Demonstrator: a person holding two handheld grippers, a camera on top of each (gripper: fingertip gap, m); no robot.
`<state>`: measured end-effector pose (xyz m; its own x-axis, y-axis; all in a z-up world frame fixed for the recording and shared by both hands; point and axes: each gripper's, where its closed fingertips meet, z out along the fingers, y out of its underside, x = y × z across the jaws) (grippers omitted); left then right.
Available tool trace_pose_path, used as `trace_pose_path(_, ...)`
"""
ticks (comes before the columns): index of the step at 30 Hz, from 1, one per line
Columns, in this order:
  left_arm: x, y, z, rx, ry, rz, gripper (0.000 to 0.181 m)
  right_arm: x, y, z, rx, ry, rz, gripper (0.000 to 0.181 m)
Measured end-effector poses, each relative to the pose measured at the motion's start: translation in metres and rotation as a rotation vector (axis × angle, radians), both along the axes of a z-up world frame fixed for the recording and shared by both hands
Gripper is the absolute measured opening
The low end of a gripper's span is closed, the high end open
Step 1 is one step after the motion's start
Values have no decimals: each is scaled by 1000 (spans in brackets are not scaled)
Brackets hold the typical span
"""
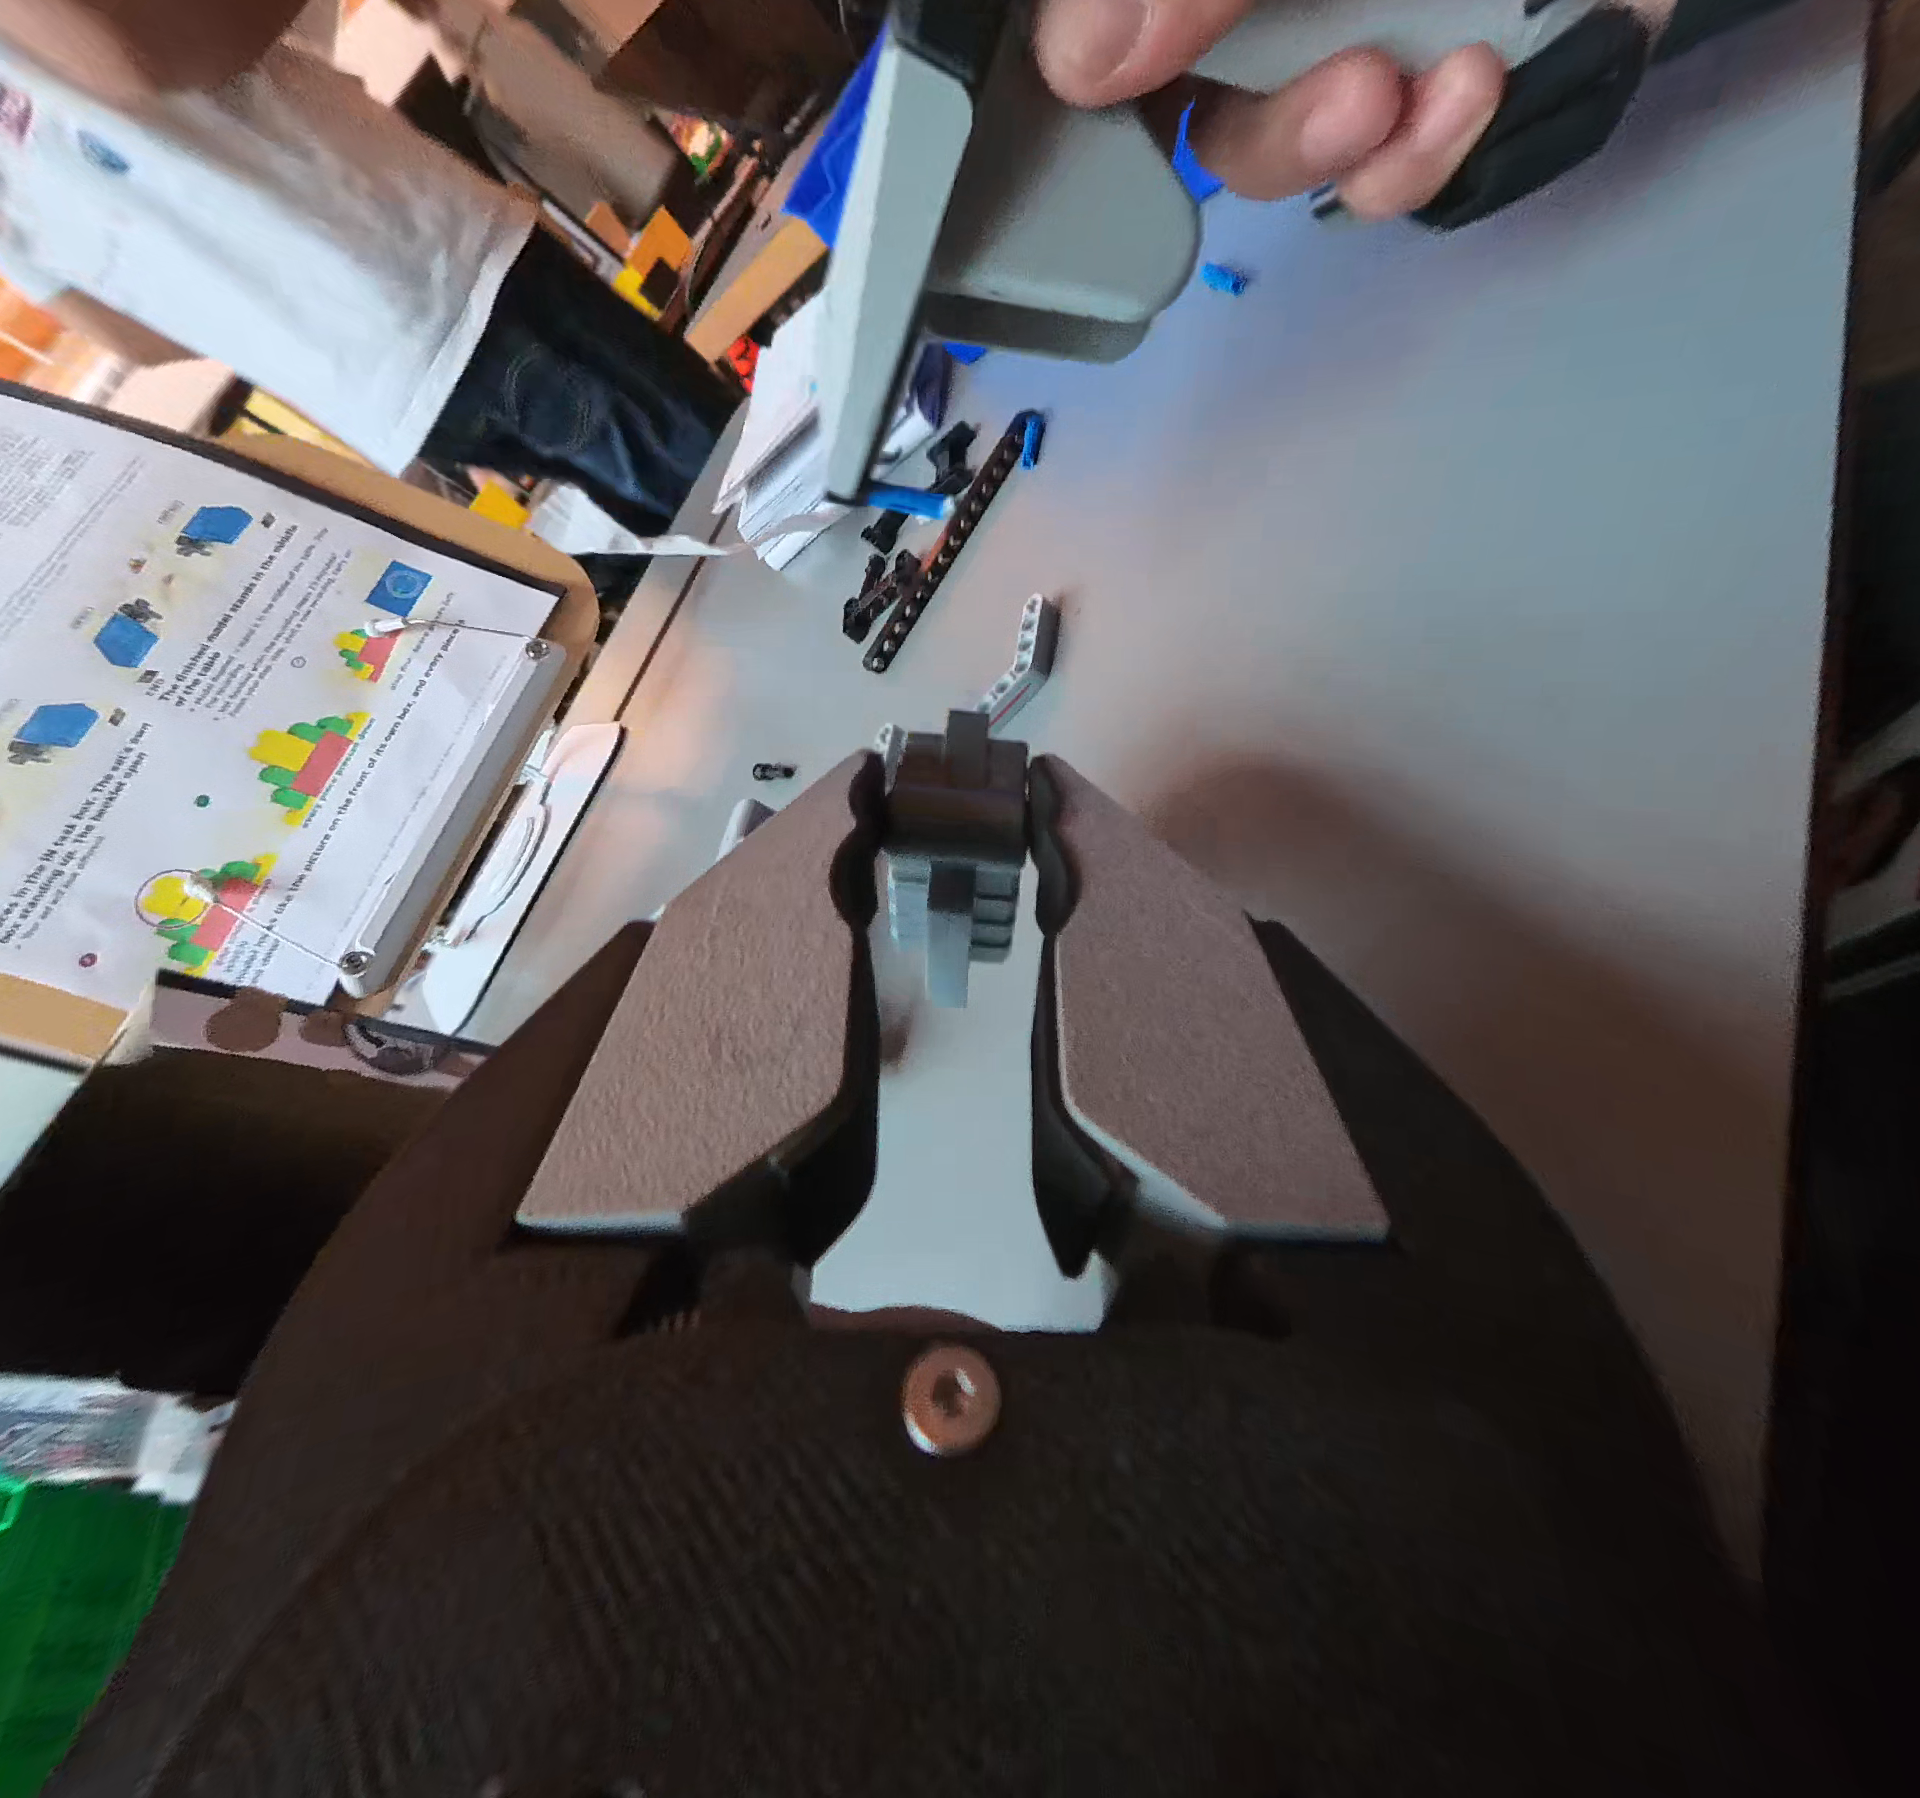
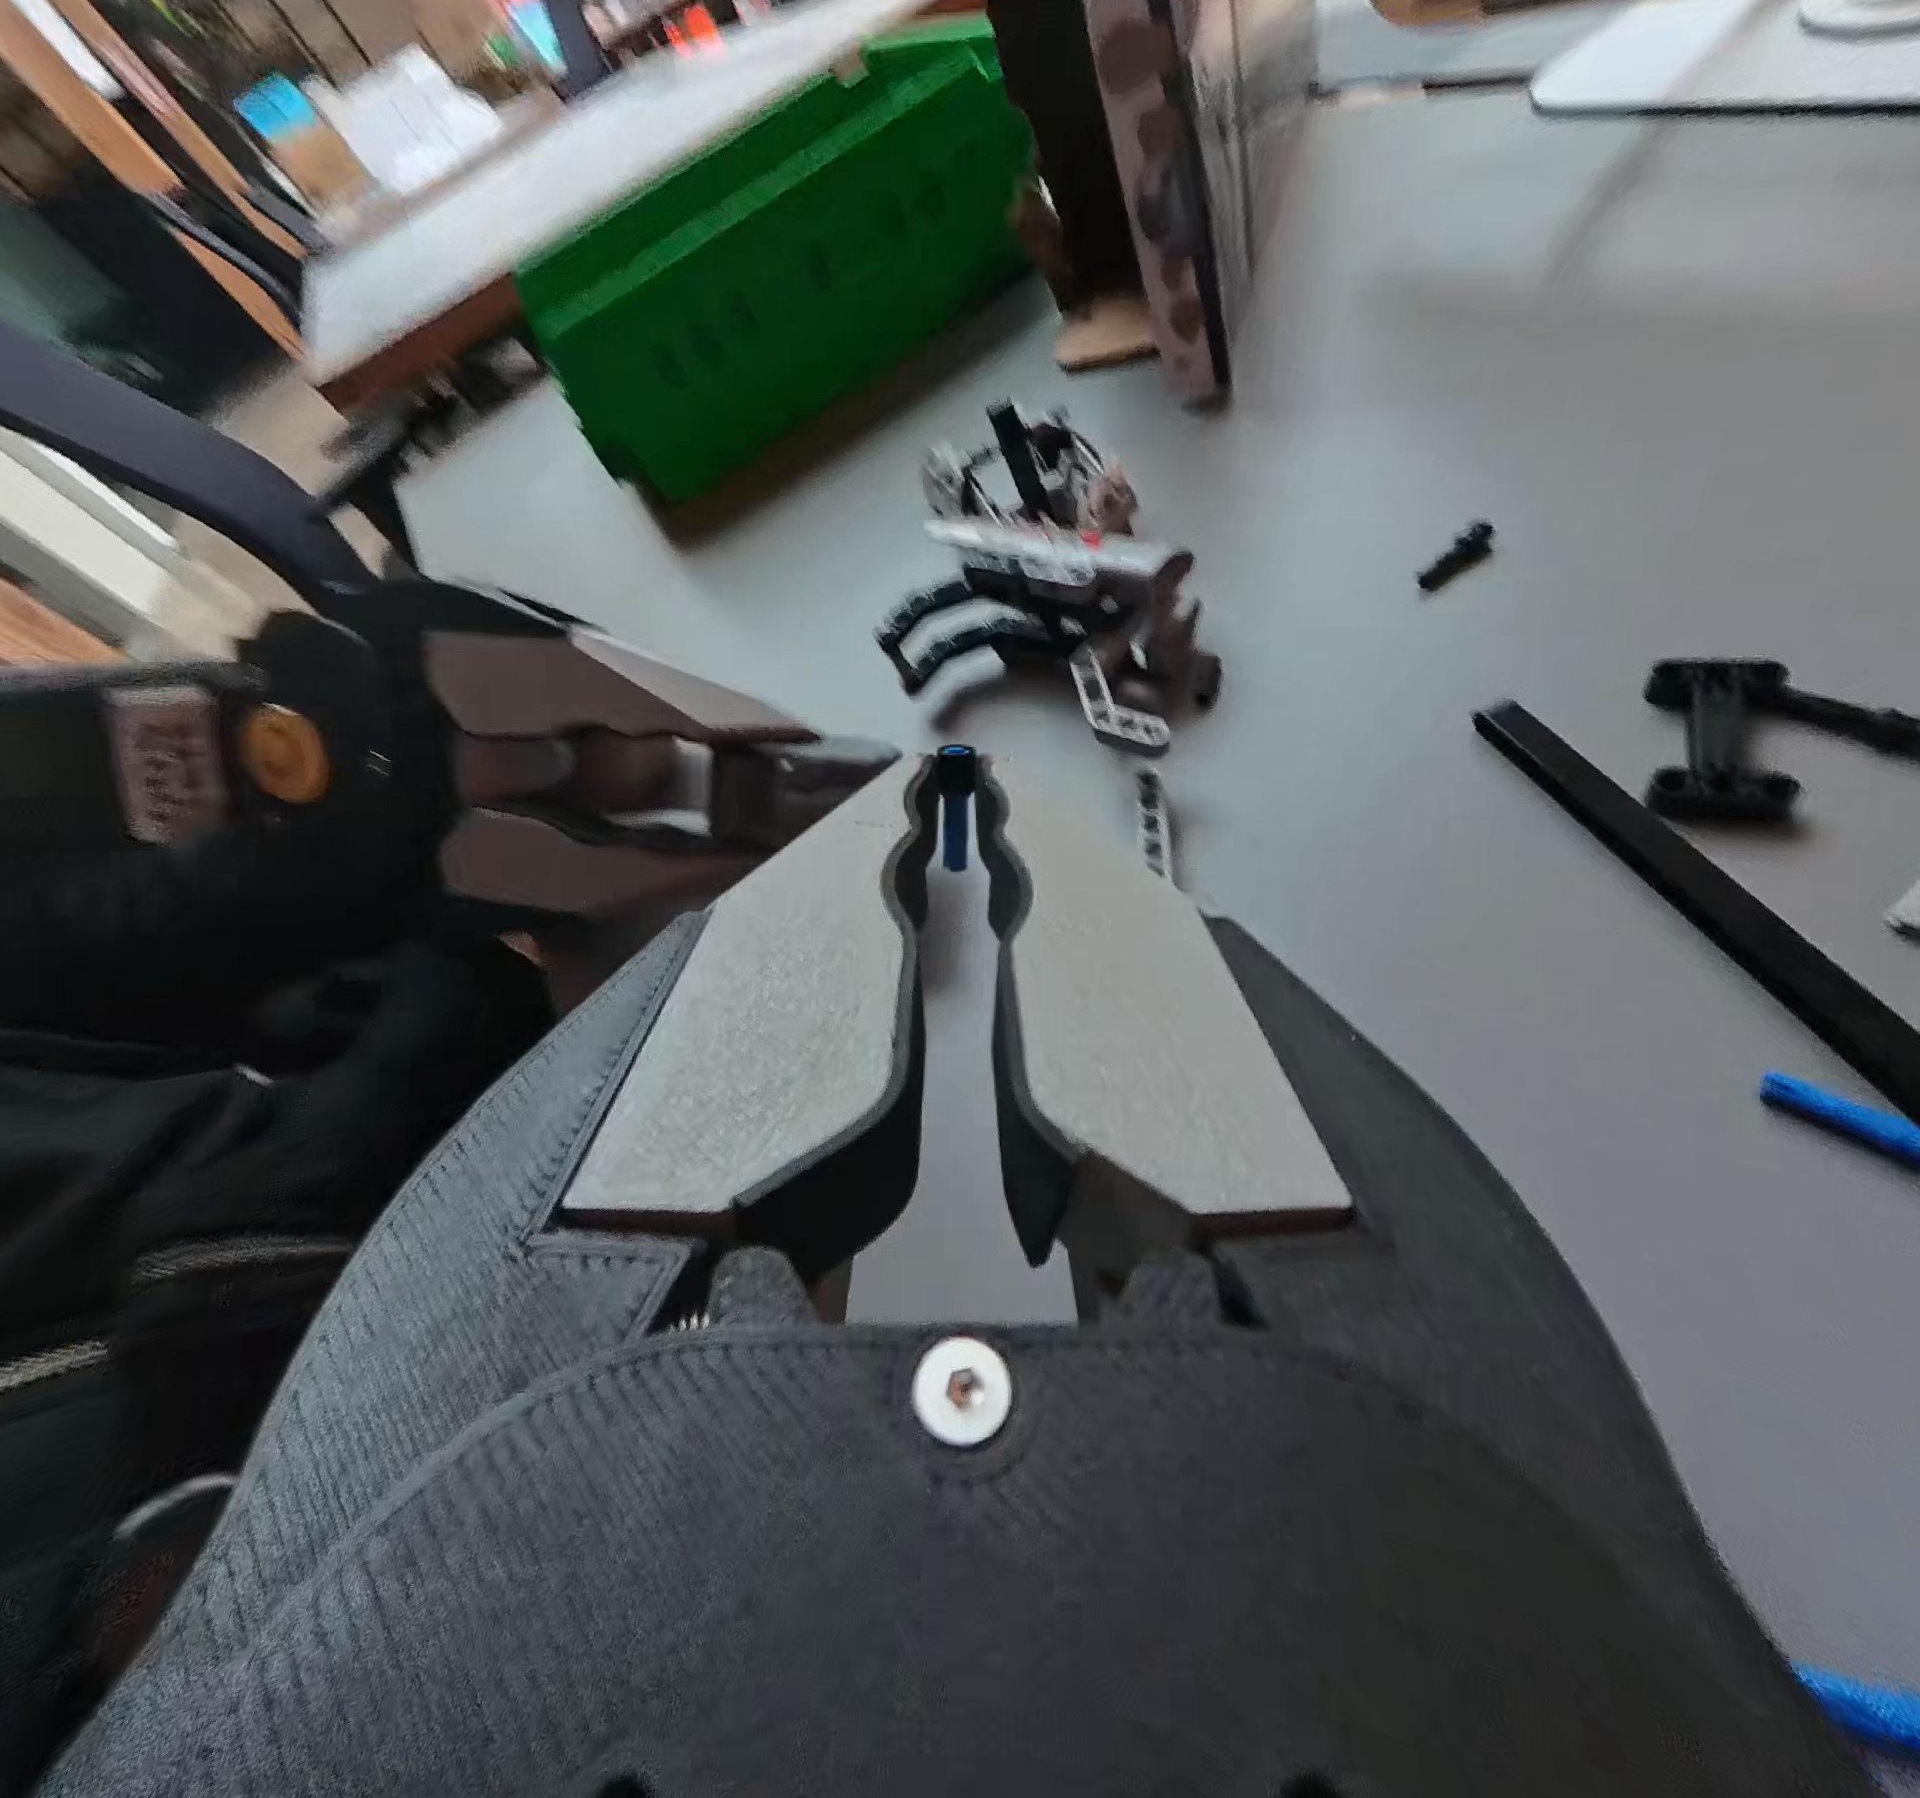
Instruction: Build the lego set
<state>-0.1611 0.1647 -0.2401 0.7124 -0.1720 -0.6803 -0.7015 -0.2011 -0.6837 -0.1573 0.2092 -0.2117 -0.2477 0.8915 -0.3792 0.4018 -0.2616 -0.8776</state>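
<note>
bench (image 2: pixel 1558 398) grey, loose Technic parts scattered | green box (image 2: pixel 769 294) at far edge | partly built model (image 2: pixel 1049 595) lies mid-bench | left gripper (image 1: pixel 956 813) jaws narrow, clamping grey sub-assembly (image 1: pixel 951 865) | right gripper (image 2: pixel 954 803) jaws nearly closed on blue pin (image 2: pixel 953 813) | step: likely pin insertion; next needs aligning pin with a hole

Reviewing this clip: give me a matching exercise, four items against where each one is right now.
Items
1. grey lego piece
2. blue pin
3. green box
4. long black beam

Places
A. lying loose on the table
B. between the fingers of the left gripper
C. standing at the table's far edge
D. between the fingers of the right gripper

Pairs: 1-B, 2-D, 3-C, 4-A
</note>
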Motion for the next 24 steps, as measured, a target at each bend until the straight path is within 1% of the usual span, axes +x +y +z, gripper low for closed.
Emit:
trace_pose_path(2, -4, 2, -7, -28, 46, 30, 25, 4, 3, -23, 77, -100, -5, 3)
trace_pose_path(3, -7, 3, -13, -59, 70, 45, 26, 5, 1, -29, 80, -122, 11, 3)
trace_pose_path(4, -10, 4, -21, -101, 104, 62, 26, 6, -2, -30, 61, -120, 24, 3)
trace_pose_path(6, -13, 7, -35, -171, 167, 78, 26, 5, -4, -23, -4, -86, 34, 3)
trace_pose_path(8, -14, 12, -32, -166, 139, 87, 30, 3, -5, -13, -74, -45, 41, 3)
trace_pose_path(10, -16, 13, -25, -167, 22, 92, 48, 2, -8, -4, -134, -3, 60, 3)
trace_pose_path(13, -13, 10, -5, -165, -260, 58, 45, 2, -20, 18, -237, 102, 116, 3)
trace_pose_path(16, 11, 6, 17, -203, -621, -53, 36, 3, -35, 38, -379, 190, 195, 3)
trace_pose_path(19, 30, 3, 37, -225, -919, -171, 22, 4, -42, 45, -399, 235, 220, 2)
trace_pose_path(22, 32, 1, 51, -189, -1083, -227, 8, 5, -52, 47, -367, 250, 250, 3)
trace_pose_path(24, 32, 0, 57, -175, -1150, -261, 6, 6, -57, 50, -359, 263, 264, 3)
